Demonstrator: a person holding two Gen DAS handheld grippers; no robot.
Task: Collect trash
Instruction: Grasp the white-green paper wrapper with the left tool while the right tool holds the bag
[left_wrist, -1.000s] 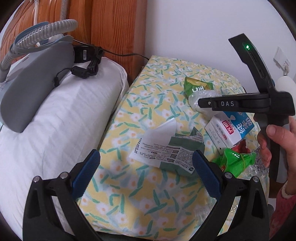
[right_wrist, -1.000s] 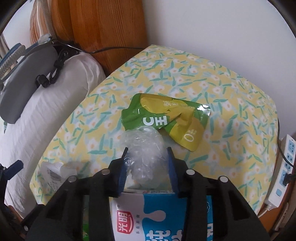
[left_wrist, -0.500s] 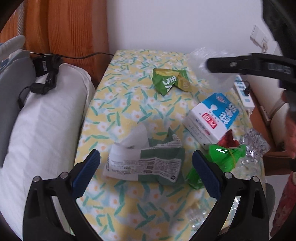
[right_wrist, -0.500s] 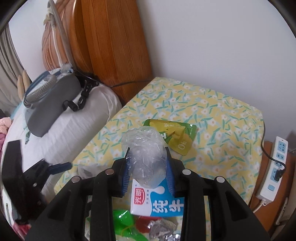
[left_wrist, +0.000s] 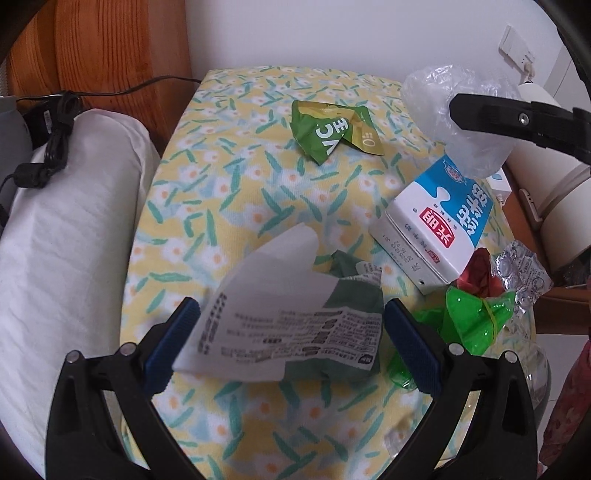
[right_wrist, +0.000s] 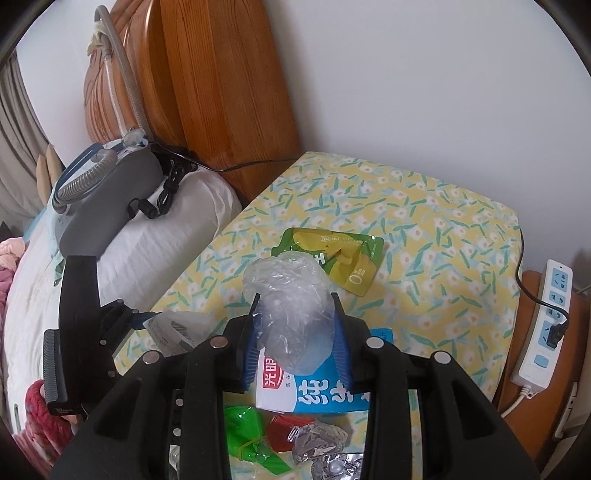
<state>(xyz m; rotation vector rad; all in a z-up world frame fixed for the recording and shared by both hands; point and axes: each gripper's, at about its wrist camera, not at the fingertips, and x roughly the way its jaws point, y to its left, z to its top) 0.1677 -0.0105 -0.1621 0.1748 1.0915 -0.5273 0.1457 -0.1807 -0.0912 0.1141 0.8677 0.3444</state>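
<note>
Clear plastic wad (right_wrist: 291, 314) gripped (R gripper (right_wrist: 295, 332)).

"光明" on milk carton (right_wrist: 295, 391); "0" on green pouch (right_wrist: 360, 273)

Yellow floral-cloth table (left_wrist: 236, 192); on it: crumpled green-yellow pouch (left_wrist: 332, 131); blue-white milk carton (left_wrist: 439, 225); torn green-white paper wrapper (left_wrist: 291, 321); bright green plastic wrapper (left_wrist: 472, 321); silver foil blister pack (left_wrist: 521, 273).

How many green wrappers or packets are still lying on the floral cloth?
3: a green-yellow pouch at the far middle, a dark green printed wrapper between the left gripper fingers, a bright green bag near the milk carton. More may be hidden.
</note>
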